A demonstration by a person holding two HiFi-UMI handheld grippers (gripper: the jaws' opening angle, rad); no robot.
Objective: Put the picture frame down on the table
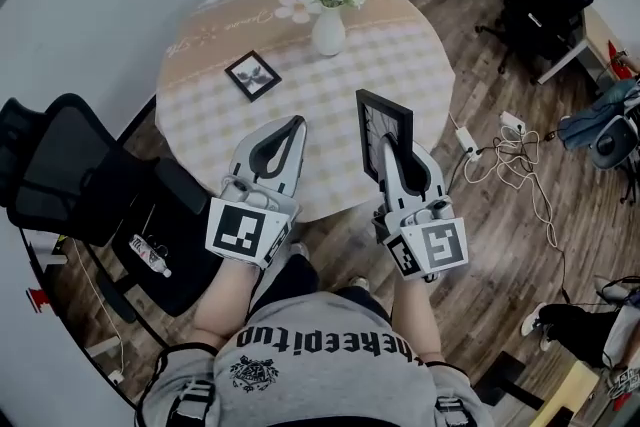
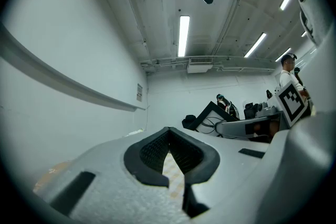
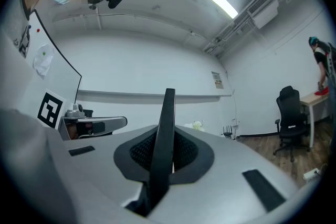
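A large black picture frame (image 1: 385,127) stands upright on edge over the near right part of the round checked table (image 1: 420,65). My right gripper (image 1: 389,149) is shut on its lower edge, and in the right gripper view the frame's thin black edge (image 3: 165,128) rises between the pads. I cannot tell whether the frame touches the tabletop. My left gripper (image 1: 297,123) hovers over the table's near middle, shut and empty; its tips (image 2: 168,132) meet with only tablecloth showing behind them. The held frame (image 2: 210,113) also shows in the left gripper view.
A smaller black frame (image 1: 252,75) lies flat on the table's left half. A white vase of white flowers (image 1: 329,13) stands at the far side. A black office chair (image 1: 60,170) is at the left. Cables and a power strip (image 1: 512,147) lie on the wooden floor at the right.
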